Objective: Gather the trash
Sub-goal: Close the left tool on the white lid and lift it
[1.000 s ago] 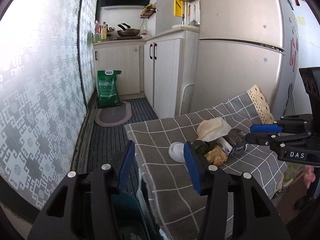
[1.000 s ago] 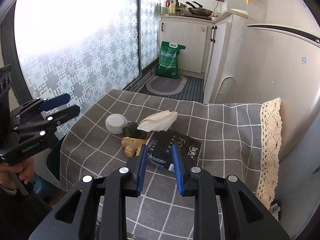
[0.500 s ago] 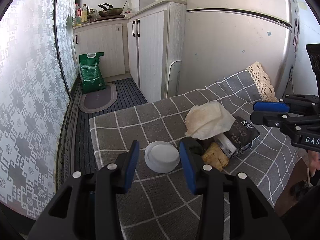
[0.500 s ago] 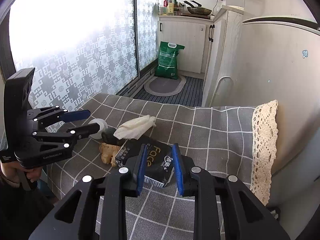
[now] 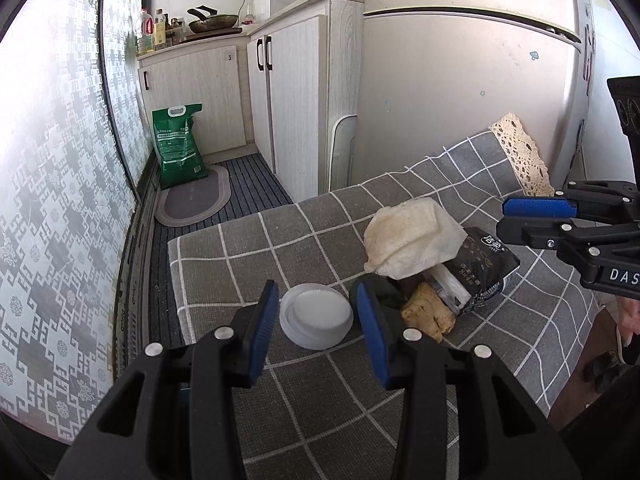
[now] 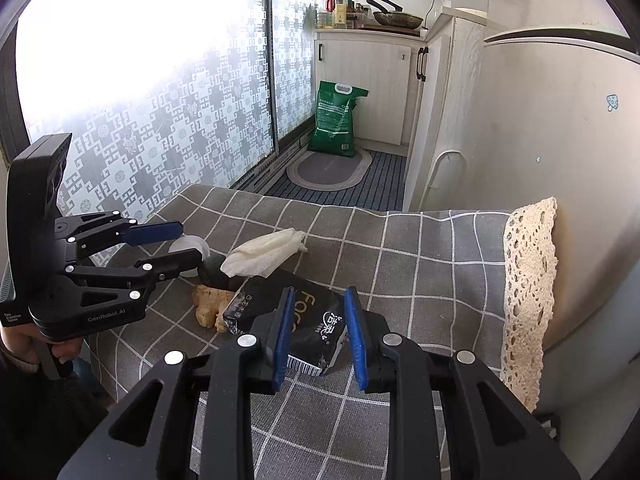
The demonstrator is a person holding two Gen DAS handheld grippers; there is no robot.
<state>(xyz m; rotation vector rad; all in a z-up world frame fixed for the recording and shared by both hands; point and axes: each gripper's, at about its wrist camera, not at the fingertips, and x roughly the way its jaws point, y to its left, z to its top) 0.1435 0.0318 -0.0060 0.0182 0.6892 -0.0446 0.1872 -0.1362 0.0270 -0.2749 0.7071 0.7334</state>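
Trash lies in a pile on the grey checked tablecloth (image 5: 248,256): a white plastic lid (image 5: 317,321), a crumpled tissue (image 5: 412,236), a dark green lump (image 5: 386,294), a piece of ginger (image 5: 428,312) and a black wrapper pack (image 5: 482,266). My left gripper (image 5: 316,316) is open with its fingers on either side of the lid. My right gripper (image 6: 318,328) is open with its fingers around the near end of the black pack (image 6: 292,312). The tissue (image 6: 268,254), ginger (image 6: 210,306) and lid (image 6: 188,246) also show in the right wrist view.
A refrigerator (image 5: 460,92) stands behind the table, with white cabinets (image 5: 296,92) beside it. A green bag (image 5: 180,144) and an oval mat (image 5: 192,198) are on the floor. A patterned window (image 6: 140,100) runs along the table's left side. Lace trim (image 6: 528,272) edges the cloth.
My left gripper has moved forward over the table until the white lid sits between its fingers. My right gripper has come closer around the black pack.
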